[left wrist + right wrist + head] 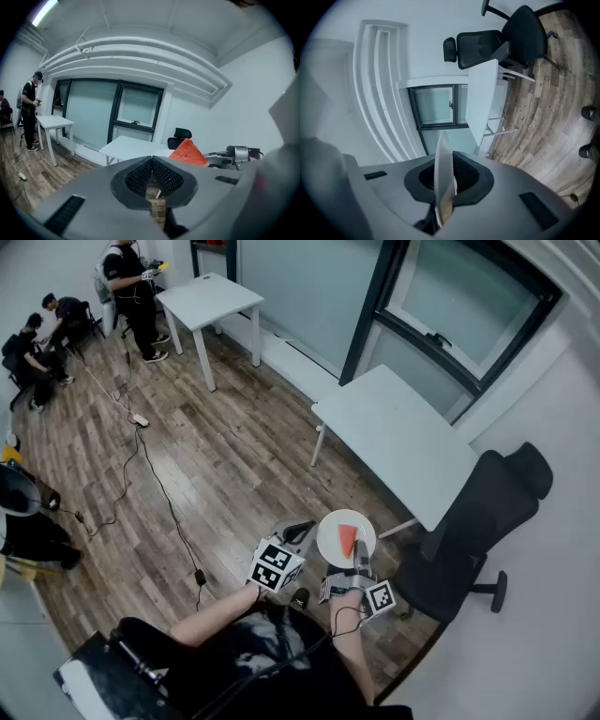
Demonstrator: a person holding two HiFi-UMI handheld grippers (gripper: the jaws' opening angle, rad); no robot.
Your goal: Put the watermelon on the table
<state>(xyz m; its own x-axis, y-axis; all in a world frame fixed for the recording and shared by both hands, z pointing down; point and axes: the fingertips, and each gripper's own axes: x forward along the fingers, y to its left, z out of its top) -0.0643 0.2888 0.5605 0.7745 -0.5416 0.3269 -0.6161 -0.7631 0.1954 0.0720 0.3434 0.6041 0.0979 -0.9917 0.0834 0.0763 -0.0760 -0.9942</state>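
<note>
Red against white: in the head view a red wedge of watermelon (348,539) lies on a round white plate (330,542), held in the air above the brown wood-plank floor (216,465). The plate is short of the near end of the long white table (394,442) and beside the black office chair (469,531). The right gripper (361,565) has the plate by its near rim. The left gripper (300,532) is just left of the plate, and I cannot tell here whether it touches it. A second white table (208,298) stands far off, with a standing person in black (131,287) next to it.

In the left gripper view, the left gripper (152,177) has its black ribbed pads (140,176) pressed together with nothing held between them. Past them the watermelon (188,152) rises as a red triangle, with the long white table (131,146) and the black chair (180,137) behind it.

In the right gripper view, the scene is turned on its side. The right gripper (445,187) is clamped on the rim of the white plate (442,159), which shows edge-on as a thin pale blade between the pads. The watermelon is out of sight here. Beyond are the long white table (483,101), the black chair (506,37) and the wood floor (548,122).
</note>
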